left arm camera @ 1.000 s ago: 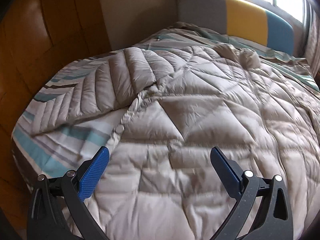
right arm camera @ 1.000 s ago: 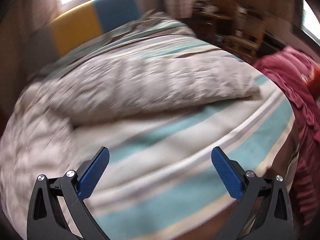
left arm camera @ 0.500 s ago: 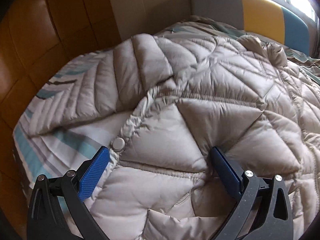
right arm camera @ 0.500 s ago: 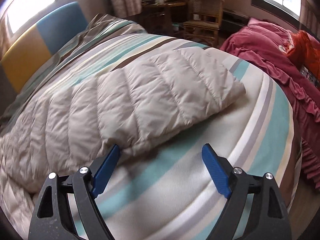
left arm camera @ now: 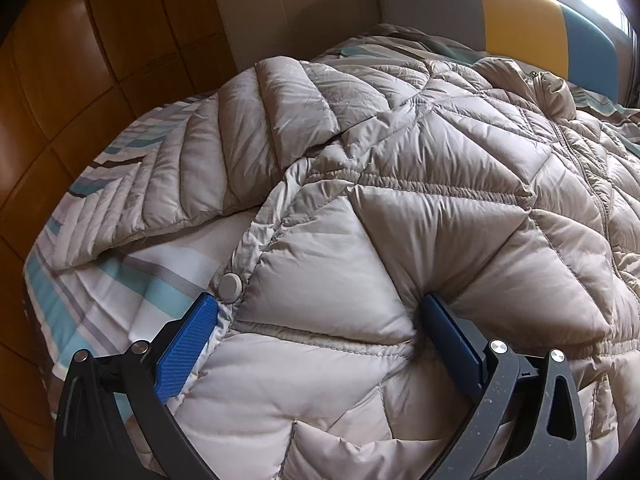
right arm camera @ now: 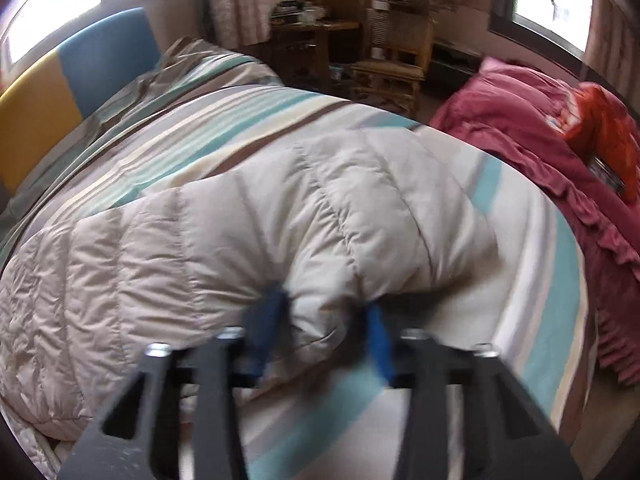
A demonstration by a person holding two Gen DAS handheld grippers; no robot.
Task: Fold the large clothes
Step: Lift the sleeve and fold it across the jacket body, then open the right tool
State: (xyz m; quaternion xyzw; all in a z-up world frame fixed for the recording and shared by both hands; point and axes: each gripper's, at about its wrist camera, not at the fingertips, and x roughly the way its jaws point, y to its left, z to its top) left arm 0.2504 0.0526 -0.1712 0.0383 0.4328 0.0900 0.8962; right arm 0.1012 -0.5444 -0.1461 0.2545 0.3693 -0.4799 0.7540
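A beige quilted down coat (left arm camera: 400,184) lies spread on a striped bed. My left gripper (left arm camera: 320,316) is open, its blue fingers pressed down on the coat's side panel beside a round snap button (left arm camera: 231,287). One sleeve (left arm camera: 224,160) stretches to the left. In the right wrist view the other sleeve (right arm camera: 280,216) lies across the bed. My right gripper (right arm camera: 326,320) has its blue fingers closing around the sleeve's lower edge; the view is blurred, and a fold of sleeve bulges between them.
The striped bedsheet (left arm camera: 132,280) shows at the left, with a wooden wall panel (left arm camera: 80,80) beyond. A yellow and blue headboard (left arm camera: 532,28) stands behind. A red bedspread (right arm camera: 540,132), a wooden chair (right arm camera: 396,64) and a desk stand to the right.
My left gripper moved forward and down onto the coat's panel. My right gripper advanced to the sleeve and narrowed its fingers around the sleeve's edge.
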